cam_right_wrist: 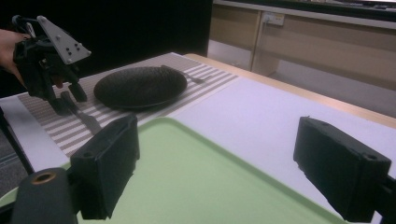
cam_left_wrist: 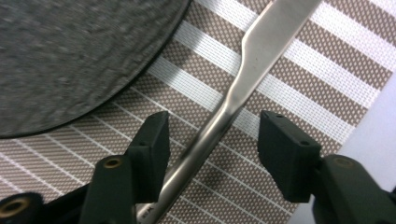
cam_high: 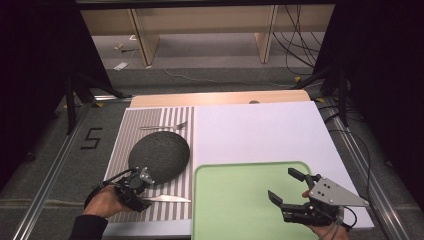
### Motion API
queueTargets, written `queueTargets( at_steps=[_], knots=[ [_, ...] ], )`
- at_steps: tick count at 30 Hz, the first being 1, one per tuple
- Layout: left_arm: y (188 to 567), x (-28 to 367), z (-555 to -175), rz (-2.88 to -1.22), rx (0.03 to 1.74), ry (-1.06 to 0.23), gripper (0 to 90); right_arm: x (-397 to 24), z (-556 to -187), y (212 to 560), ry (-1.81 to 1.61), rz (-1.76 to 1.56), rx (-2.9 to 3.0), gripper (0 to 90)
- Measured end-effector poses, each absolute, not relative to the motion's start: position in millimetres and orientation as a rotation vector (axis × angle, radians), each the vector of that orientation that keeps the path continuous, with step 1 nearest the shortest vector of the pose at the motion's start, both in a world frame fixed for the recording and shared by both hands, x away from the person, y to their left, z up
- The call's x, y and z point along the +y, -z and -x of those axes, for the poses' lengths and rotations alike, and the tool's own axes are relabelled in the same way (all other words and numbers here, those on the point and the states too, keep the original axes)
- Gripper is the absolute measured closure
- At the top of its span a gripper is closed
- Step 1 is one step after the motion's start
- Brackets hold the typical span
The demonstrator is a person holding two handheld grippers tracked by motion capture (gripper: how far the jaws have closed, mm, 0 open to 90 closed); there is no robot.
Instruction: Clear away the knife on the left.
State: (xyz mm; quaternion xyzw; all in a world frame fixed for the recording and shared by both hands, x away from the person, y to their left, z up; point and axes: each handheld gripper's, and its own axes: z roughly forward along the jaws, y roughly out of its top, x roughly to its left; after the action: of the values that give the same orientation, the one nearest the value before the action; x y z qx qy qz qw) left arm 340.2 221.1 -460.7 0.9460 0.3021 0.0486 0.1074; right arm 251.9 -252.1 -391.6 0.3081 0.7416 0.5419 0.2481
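A silver knife [cam_high: 170, 198] lies on the striped placemat [cam_high: 150, 122], just in front of a dark grey plate [cam_high: 159, 156]. My left gripper [cam_high: 146, 196] is low over the mat and open. In the left gripper view its jaws stand on either side of the knife handle [cam_left_wrist: 243, 79], with gaps on both sides. A fork [cam_high: 165, 126] lies behind the plate. My right gripper [cam_high: 282, 183] hovers open and holds nothing above the right part of the green tray [cam_high: 235, 200].
The mat and tray rest on a white table top [cam_high: 260, 130] with a wooden strip along its far edge. The right gripper view shows the left gripper [cam_right_wrist: 65, 100] beyond the tray [cam_right_wrist: 187, 177], next to the plate [cam_right_wrist: 140, 86]. Cables and wooden furniture legs stand on the floor behind.
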Motion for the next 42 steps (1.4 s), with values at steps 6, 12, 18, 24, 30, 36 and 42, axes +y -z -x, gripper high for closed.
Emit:
queueTargets(
  at_steps=[6, 12, 18, 24, 30, 36, 42],
  knots=[
    [462, 220, -344, -2.805, 0.894, -0.088, 51.6, -252, -253, 392, -1.482, -0.843, 2.021, 15.6],
    [461, 223, -347, -2.8, 0.92, -0.081, 60.1, -253, -252, 392, -1.484, -0.841, 2.02, 15.6],
    [461, 222, -346, -2.812, 0.913, -0.09, 60.8, -253, -252, 392, -1.482, -0.84, 2.02, 15.6],
    [461, 217, -342, -2.851, 0.856, -0.109, 65.4, -252, -252, 392, -1.479, -0.841, 2.023, 15.7],
    [460, 209, -340, -2.916, 0.821, -0.103, 75.0, -253, -252, 392, -1.477, -0.842, 2.021, 15.7],
    [459, 206, -340, -2.928, 0.841, -0.094, 79.5, -253, -252, 392, -1.469, -0.843, 2.026, 15.7],
    [459, 207, -342, -2.896, 0.903, -0.068, 79.7, -253, -252, 392, -1.47, -0.845, 2.024, 15.7]
  ],
)
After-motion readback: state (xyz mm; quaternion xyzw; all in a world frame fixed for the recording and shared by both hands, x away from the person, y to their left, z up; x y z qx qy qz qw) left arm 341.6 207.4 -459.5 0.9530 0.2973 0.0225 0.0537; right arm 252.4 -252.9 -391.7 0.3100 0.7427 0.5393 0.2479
